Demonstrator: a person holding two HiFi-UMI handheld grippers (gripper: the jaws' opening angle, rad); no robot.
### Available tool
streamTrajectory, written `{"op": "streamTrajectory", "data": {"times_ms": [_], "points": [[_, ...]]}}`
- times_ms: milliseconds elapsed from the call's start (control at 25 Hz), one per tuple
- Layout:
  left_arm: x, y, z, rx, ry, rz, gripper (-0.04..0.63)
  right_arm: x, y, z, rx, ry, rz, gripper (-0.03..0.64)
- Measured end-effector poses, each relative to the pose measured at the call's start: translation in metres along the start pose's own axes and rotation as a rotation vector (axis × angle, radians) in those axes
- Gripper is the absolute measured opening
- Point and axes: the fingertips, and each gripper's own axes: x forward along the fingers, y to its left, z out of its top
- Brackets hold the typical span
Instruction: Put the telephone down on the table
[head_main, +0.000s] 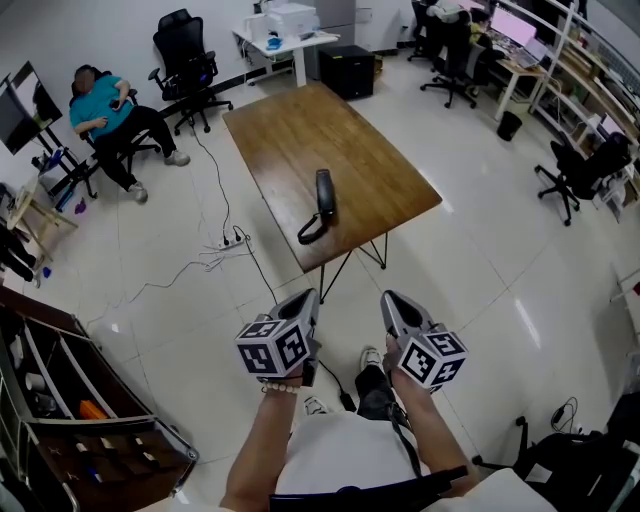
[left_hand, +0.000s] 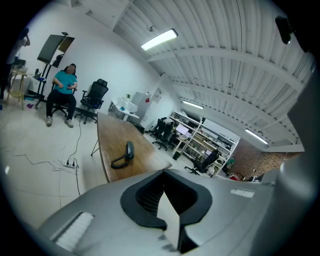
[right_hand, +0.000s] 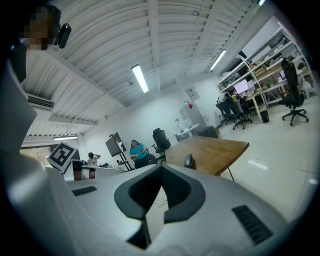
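Note:
A black telephone handset (head_main: 323, 193) lies on the brown wooden table (head_main: 300, 130), near its front edge, with its cord looped beside it. Both grippers are held low in front of the person's body, well short of the table. My left gripper (head_main: 306, 300) has its jaws shut together with nothing in them. My right gripper (head_main: 393, 302) is also shut and empty. The left gripper view looks past the closed gripper (left_hand: 164, 172) at the handset (left_hand: 128, 150) on the table (left_hand: 112, 135). Beyond the closed gripper (right_hand: 161, 167), the right gripper view shows the handset (right_hand: 188, 160) small and far off.
A power strip (head_main: 232, 240) and cables lie on the floor left of the table. A person in a teal top (head_main: 105, 110) sits at the far left. Office chairs (head_main: 188, 60), a black box (head_main: 347, 70) and desks ring the room. A shelf unit (head_main: 70, 400) stands at lower left.

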Motion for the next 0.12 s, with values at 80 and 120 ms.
{"op": "streamTrajectory", "data": {"times_ms": [80, 120], "points": [[-0.0059, 0.0014, -0.0009, -0.005, -0.003, 0.006, 0.000, -0.0014, 0.0053, 0.0003, -0.003, 0.001, 0.007, 0.011], [-0.0088, 0.0021, -0.0010, -0.008, -0.006, 0.010, 0.000, -0.0018, 0.0079, 0.0005, -0.004, 0.002, 0.010, 0.011]]}}
